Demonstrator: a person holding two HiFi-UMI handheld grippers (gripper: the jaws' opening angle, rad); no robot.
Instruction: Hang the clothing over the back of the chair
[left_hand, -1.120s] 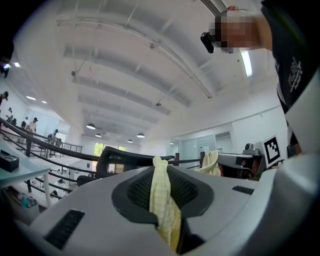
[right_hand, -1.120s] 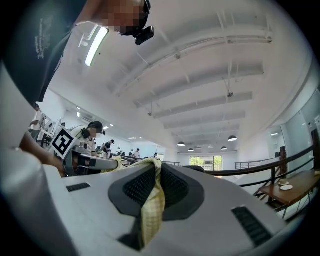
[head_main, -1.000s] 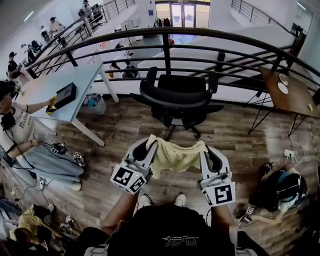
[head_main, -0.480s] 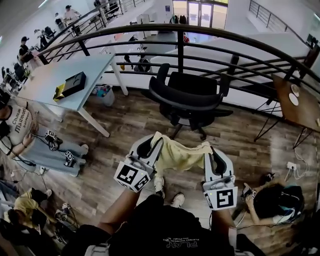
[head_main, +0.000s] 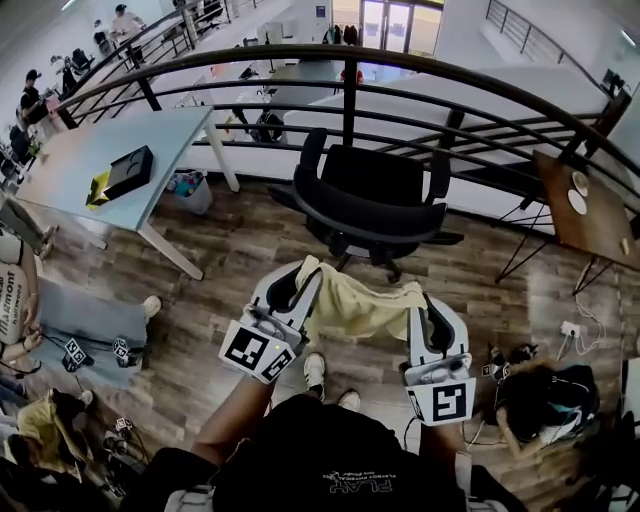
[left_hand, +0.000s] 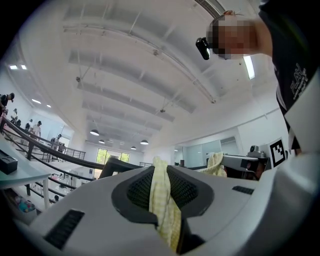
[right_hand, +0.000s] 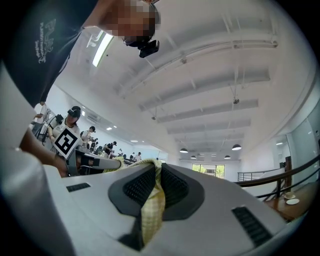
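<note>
A pale yellow checked garment (head_main: 358, 305) hangs stretched between my two grippers, just in front of a black office chair (head_main: 368, 198) whose back faces me. My left gripper (head_main: 309, 268) is shut on the garment's left corner, and the cloth (left_hand: 162, 200) is pinched between its dark pads. My right gripper (head_main: 414, 296) is shut on the right corner, with the fabric (right_hand: 152, 202) squeezed between its pads. Both grippers point slightly upward towards the ceiling. The chair's backrest top (head_main: 350, 205) lies a short way beyond the garment.
A black metal railing (head_main: 400, 75) curves behind the chair. A light blue table (head_main: 100, 170) with a black box (head_main: 128, 170) stands at the left, a brown side table (head_main: 585, 205) at the right. People sit on the wooden floor at left and right. My feet (head_main: 315, 372) are below.
Both grippers have carried the garment forward and a little up towards the chair. The view has shifted, and the seated person at left has slid towards the frame's edge.
</note>
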